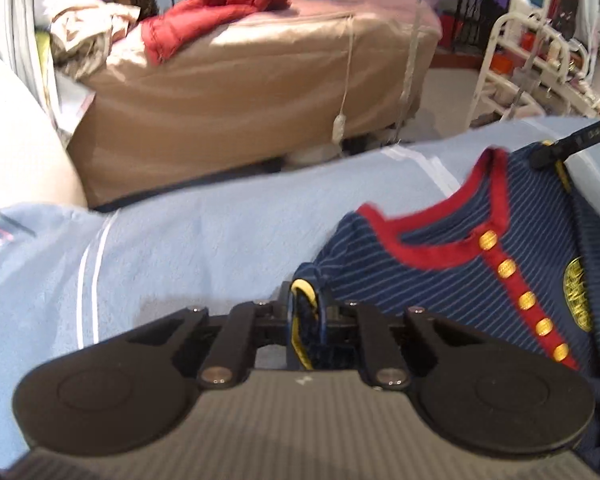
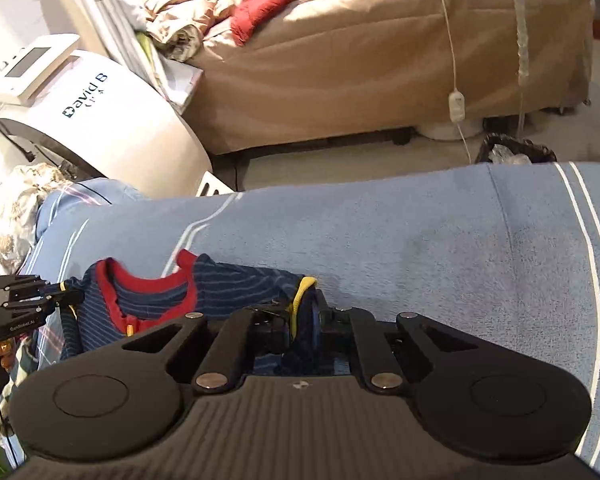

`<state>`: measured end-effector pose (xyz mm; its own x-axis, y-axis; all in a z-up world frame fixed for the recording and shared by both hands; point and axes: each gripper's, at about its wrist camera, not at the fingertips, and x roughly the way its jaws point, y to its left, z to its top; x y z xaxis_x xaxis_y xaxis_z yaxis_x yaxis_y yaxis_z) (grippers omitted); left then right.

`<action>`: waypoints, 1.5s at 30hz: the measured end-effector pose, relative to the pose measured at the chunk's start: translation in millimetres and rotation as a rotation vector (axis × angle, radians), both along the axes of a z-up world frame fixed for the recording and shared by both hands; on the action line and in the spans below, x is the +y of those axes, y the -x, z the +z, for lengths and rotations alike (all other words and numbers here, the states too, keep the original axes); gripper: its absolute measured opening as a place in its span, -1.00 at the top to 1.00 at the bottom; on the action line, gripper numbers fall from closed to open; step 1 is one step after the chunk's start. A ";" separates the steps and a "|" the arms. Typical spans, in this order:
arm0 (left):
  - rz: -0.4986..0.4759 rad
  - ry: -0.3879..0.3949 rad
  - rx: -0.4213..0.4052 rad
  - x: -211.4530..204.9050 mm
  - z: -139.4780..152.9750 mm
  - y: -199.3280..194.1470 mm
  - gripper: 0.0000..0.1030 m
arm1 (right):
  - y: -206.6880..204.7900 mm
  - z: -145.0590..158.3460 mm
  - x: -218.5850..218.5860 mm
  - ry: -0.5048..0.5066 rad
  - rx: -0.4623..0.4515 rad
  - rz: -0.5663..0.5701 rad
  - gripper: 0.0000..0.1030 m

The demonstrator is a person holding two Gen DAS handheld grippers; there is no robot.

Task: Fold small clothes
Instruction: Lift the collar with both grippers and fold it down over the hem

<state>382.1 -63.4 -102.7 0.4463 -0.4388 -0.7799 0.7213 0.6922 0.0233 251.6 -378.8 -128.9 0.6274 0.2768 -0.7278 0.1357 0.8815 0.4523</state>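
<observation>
A small navy striped shirt with a red collar, a red button strip with gold buttons and a yellow badge lies on a light blue blanket. My left gripper is shut on one yellow-edged sleeve cuff. In the right wrist view the same shirt stretches to the left, and my right gripper is shut on the other yellow-edged cuff. The right gripper also shows at the shirt's far shoulder in the left wrist view. The left gripper shows at the left edge of the right wrist view.
The blue blanket carries white stripes. Beyond it stands a tan-covered bed with a red garment and crumpled beige cloth. A white machine sits at the left, a white rack at the right. A corded switch hangs off the bed.
</observation>
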 end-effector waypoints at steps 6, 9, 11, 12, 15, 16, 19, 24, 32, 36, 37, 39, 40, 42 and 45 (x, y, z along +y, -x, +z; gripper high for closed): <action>-0.033 0.091 -0.061 14.8 37.8 35.2 0.78 | 28.1 36.4 8.1 -0.032 -0.112 0.044 0.68; -0.071 0.151 -0.092 35.6 56.9 74.0 0.78 | 58.8 57.3 18.4 -0.089 -0.167 0.113 0.68; -0.103 0.158 -0.114 53.3 67.7 108.9 0.78 | 85.8 70.9 26.7 -0.102 -0.188 0.180 0.68; -0.111 0.161 -0.116 64.0 72.0 126.8 0.78 | 100.7 75.7 29.3 -0.115 -0.189 0.203 0.68; -0.133 0.179 -0.091 100.0 81.3 188.5 0.78 | 154.5 84.2 36.5 -0.183 -0.183 0.273 0.68; -0.132 0.178 -0.080 111.6 83.2 210.9 0.78 | 172.8 84.7 39.4 -0.197 -0.170 0.293 0.68; -0.113 0.195 -0.006 141.7 80.7 269.5 0.78 | 226.0 77.8 48.7 -0.260 -0.127 0.320 0.68; -0.073 0.194 0.076 173.7 51.3 348.6 0.78 | 300.3 48.4 77.9 -0.270 -0.014 0.369 0.67; 0.056 0.222 0.104 208.8 18.0 406.5 0.78 | 339.7 29.7 104.6 -0.249 -0.003 0.346 0.67; 0.068 0.233 0.083 218.7 22.2 423.2 0.78 | 344.6 32.4 105.5 -0.220 -0.018 0.345 0.67; 0.069 0.222 0.076 219.2 22.4 427.7 0.78 | 343.2 33.5 106.9 -0.208 -0.018 0.354 0.67; 0.061 0.192 0.076 218.5 18.4 434.4 0.78 | 345.3 30.2 111.1 -0.172 -0.010 0.370 0.66; 0.067 0.170 0.075 217.4 14.9 437.0 0.78 | 346.3 26.5 112.5 -0.143 0.001 0.375 0.65; 0.083 0.123 0.083 215.6 11.5 439.8 0.78 | 343.1 20.5 117.5 -0.104 0.032 0.370 0.58; 0.104 0.089 0.024 204.1 28.1 444.2 0.77 | 343.4 27.4 124.4 -0.052 0.043 0.339 0.24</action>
<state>-62.1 140.6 -74.6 0.4746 -0.4589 -0.7511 0.6452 0.7618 -0.0578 -91.8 -254.4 -101.4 0.4626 0.5016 -0.7310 -0.1417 0.8558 0.4976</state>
